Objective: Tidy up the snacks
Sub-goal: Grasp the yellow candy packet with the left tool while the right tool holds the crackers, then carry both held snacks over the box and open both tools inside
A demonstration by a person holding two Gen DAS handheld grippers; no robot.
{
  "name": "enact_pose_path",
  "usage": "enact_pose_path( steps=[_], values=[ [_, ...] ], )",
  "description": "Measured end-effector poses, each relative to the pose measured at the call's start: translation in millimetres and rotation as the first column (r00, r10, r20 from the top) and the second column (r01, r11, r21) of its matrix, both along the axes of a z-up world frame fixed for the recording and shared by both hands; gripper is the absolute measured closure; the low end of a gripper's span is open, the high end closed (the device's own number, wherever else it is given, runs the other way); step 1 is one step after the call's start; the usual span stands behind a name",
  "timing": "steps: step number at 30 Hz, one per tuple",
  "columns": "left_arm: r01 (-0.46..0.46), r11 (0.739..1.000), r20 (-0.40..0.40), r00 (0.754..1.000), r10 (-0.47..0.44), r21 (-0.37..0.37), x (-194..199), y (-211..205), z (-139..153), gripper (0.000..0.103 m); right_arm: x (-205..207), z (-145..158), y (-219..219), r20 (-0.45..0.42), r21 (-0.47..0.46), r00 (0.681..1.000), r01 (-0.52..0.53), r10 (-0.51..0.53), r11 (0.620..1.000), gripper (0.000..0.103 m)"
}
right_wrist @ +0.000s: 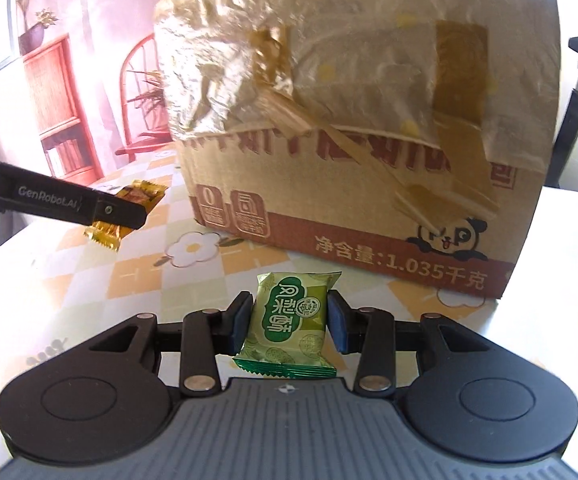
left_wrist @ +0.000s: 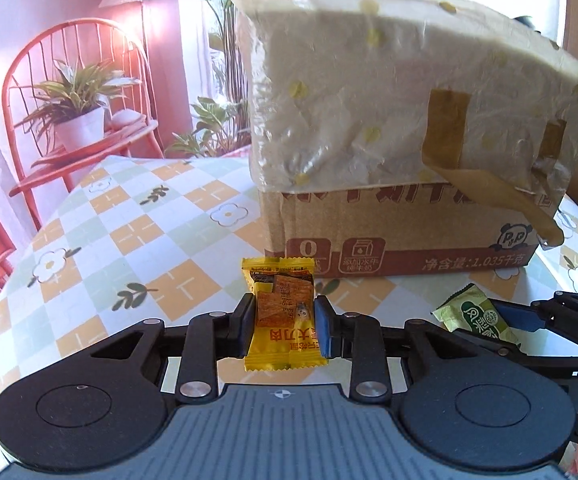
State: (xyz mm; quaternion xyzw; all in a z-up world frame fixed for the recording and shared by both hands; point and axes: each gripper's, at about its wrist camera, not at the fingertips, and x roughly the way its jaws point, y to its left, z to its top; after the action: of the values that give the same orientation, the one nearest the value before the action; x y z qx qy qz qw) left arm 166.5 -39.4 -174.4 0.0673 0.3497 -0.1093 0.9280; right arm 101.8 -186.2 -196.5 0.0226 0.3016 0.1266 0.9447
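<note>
My left gripper (left_wrist: pixel 285 326) is shut on a yellow snack packet (left_wrist: pixel 283 316) and holds it above the table, in front of the cardboard box (left_wrist: pixel 401 216). My right gripper (right_wrist: pixel 288 322) is shut on a green snack packet (right_wrist: pixel 289 320), also in front of the box (right_wrist: pixel 349 184). In the left wrist view the green packet (left_wrist: pixel 475 318) and the right gripper's fingers (left_wrist: pixel 529 318) show at the right. In the right wrist view the left gripper's finger (right_wrist: pixel 117 212) and the yellow packet (right_wrist: pixel 129 212) show at the left.
The box stands on a checked, flower-patterned tablecloth (left_wrist: pixel 137 232); its upper part is wrapped in crinkled plastic with brown tape (left_wrist: pixel 445 136). A red chair with a potted plant (left_wrist: pixel 77 116) stands behind the table at the left.
</note>
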Motion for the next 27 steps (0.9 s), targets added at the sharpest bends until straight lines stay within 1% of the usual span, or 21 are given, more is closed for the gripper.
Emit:
enact_pose_path(
  steps=[3, 5, 7, 9, 12, 15, 18, 20, 23, 27],
  values=[
    [-0.036, 0.998, 0.04, 0.998, 0.038, -0.048, -3.7, 15.0, 21.7, 0.07, -4.8, 25.2, 11.0, 0.075, 0.016, 0.994, -0.08, 0.078, 0.997, 0.061],
    [-0.066, 0.994, 0.073, 0.995, 0.072, -0.082, -4.2, 24.4, 38.8, 0.07, -5.2, 44.3, 17.7, 0.127, 0.017, 0.985, -0.121, 0.118, 0.993, 0.061],
    [-0.085, 0.99, 0.118, 0.988, 0.099, -0.114, -4.4, 31.9, 59.6, 0.07, -4.4, 70.7, 23.2, 0.192, 0.022, 0.97, -0.153, 0.146, 0.988, 0.061],
    [-0.088, 0.987, 0.17, 0.979, 0.111, -0.135, -4.9, 35.4, 82.9, 0.07, -3.4, 94.7, 25.1, 0.252, 0.028, 0.955, -0.166, 0.154, 0.986, 0.061],
    [-0.064, 0.985, 0.243, 0.965, 0.103, -0.162, -1.1, 32.1, 114.8, 0.07, 0.9, 133.0, 21.3, 0.339, 0.031, 0.93, -0.159, 0.14, 0.987, 0.061],
    [-0.02, 0.986, 0.293, 0.953, 0.07, -0.168, 10.3, 18.9, 140.5, 0.07, 16.8, 162.4, 9.6, 0.372, 0.029, 0.924, -0.112, 0.093, 0.993, 0.061],
    [0.027, 0.987, 0.326, 0.945, 0.027, -0.16, 31.5, -4.8, 157.0, 0.07, 39.3, 181.9, -8.3, 0.365, 0.005, 0.931, -0.024, 0.021, 1.0, 0.061],
    [0.06, 0.985, 0.332, 0.943, -0.004, -0.159, 45.1, -23.6, 163.1, 0.07, 60.8, 187.9, -25.5, 0.324, 0.003, 0.945, 0.042, -0.041, 0.999, 0.061],
    [0.1, 0.984, 0.308, 0.95, -0.051, -0.146, 73.3, -48.6, 162.4, 0.07, 86.2, 189.3, -48.2, 0.257, 0.0, 0.959, 0.121, -0.117, 0.993, 0.061],
    [0.135, 0.984, 0.26, 0.96, -0.1, -0.12, 104.9, -73.2, 151.0, 0.07, 104.9, 181.9, -64.3, 0.188, -0.021, 0.968, 0.172, -0.165, 0.985, 0.061]
  ],
)
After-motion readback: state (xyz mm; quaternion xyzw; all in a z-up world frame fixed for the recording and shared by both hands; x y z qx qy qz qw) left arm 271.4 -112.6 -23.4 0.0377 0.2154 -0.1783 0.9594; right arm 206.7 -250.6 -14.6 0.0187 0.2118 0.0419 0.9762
